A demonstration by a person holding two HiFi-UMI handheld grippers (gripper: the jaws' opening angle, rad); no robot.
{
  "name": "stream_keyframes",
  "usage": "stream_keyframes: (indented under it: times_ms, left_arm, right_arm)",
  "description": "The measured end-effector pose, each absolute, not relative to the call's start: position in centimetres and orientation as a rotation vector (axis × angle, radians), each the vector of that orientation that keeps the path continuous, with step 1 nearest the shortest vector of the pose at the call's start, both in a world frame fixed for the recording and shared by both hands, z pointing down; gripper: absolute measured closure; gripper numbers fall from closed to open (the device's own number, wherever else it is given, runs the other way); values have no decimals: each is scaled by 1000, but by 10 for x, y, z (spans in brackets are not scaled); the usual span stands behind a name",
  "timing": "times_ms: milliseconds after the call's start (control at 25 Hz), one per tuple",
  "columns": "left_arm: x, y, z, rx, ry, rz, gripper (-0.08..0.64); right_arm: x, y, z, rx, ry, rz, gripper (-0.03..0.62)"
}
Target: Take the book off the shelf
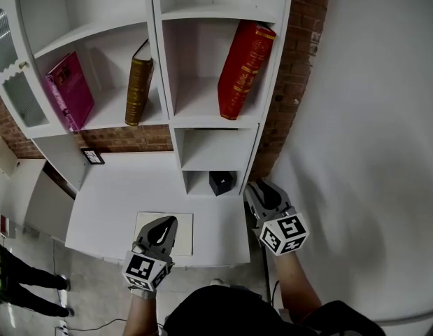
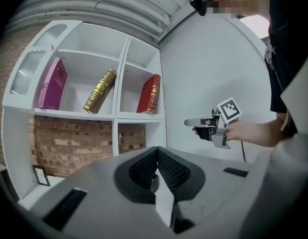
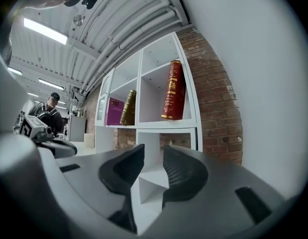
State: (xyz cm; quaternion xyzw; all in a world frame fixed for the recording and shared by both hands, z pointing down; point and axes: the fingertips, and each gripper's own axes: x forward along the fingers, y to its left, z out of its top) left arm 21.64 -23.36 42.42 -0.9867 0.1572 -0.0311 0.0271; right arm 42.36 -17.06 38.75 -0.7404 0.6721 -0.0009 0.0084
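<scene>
- Leaning on its shelf, the red book is well above your right gripper.
- Its jaws are a little apart, empty; your left gripper is pinched shut.

Lettering on the red book — too small to read.

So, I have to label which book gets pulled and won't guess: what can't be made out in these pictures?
- Red book with gold ornament: lettering too small in every view.
- Small black box in the lowest compartment: too dark and small in the head view to identify.
- Flat cream sheet: partly covered by the left gripper in the head view.
- White shelf unit: top cut off by the head view's upper edge.
</scene>
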Motion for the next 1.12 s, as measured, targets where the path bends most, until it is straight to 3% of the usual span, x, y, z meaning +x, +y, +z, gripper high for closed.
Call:
stream_keyframes:
  times_ms: [720, 1120]
  left_arm:
    - [214, -296, 430, -2984, 754, -52, 552]
    - [199, -310, 440, -2966, 885, -67, 552]
  right_arm:
    - [476, -296, 312, -2289, 2126, 175, 345]
    - [492, -337, 288, -2372, 2058, 191, 318]
